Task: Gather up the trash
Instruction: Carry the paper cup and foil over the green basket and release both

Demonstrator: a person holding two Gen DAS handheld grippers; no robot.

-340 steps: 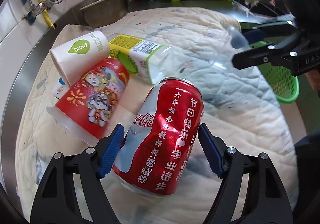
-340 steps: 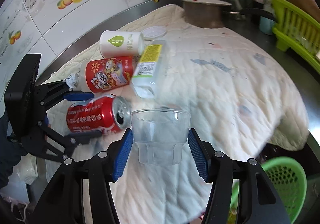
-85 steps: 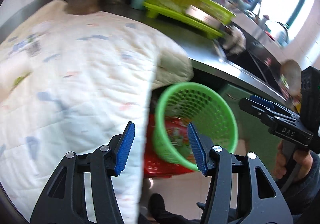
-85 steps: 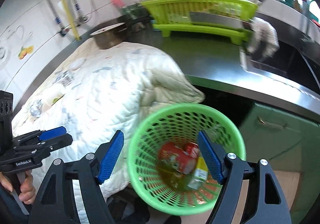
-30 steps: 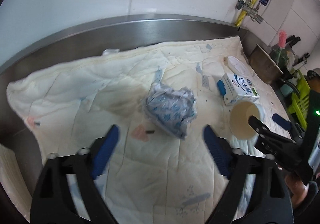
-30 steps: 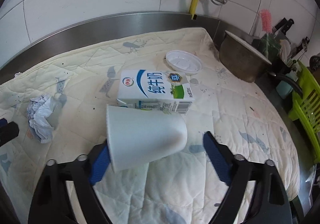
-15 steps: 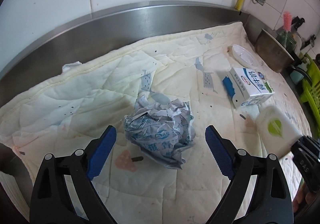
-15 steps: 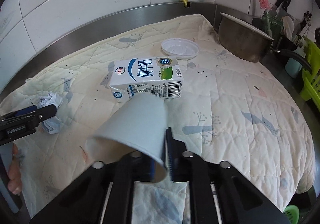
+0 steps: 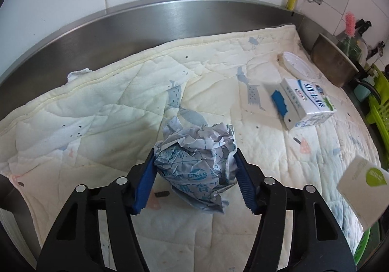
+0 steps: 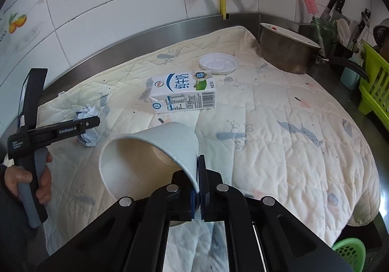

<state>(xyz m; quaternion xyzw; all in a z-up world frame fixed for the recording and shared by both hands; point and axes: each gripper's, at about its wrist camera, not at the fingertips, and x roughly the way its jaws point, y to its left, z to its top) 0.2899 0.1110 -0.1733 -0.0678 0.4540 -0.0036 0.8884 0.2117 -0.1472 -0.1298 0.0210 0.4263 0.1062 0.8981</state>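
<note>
Trash lies on the quilt-covered surface [image 10: 291,126]: a milk carton [image 10: 183,92] beside a white lid [image 10: 218,63]. The right tongs [image 10: 197,189] pinch a flattened paper cup [image 10: 150,150] by its wall; the left tongs [image 9: 195,174] clamp a crumpled paper ball [image 9: 197,165].

I read the crumpled paper ball [image 9: 194,170] as creased, matt printed paper; the paper cup [image 10: 150,157] is smooth, matt white; the milk carton [image 10: 183,94] is glossy printed card; the quilt [image 10: 279,131] is stitched, soft cloth; the counter backsplash [image 9: 170,19] is brushed metal; the wall tiles [image 10: 121,9] are glossy.
</note>
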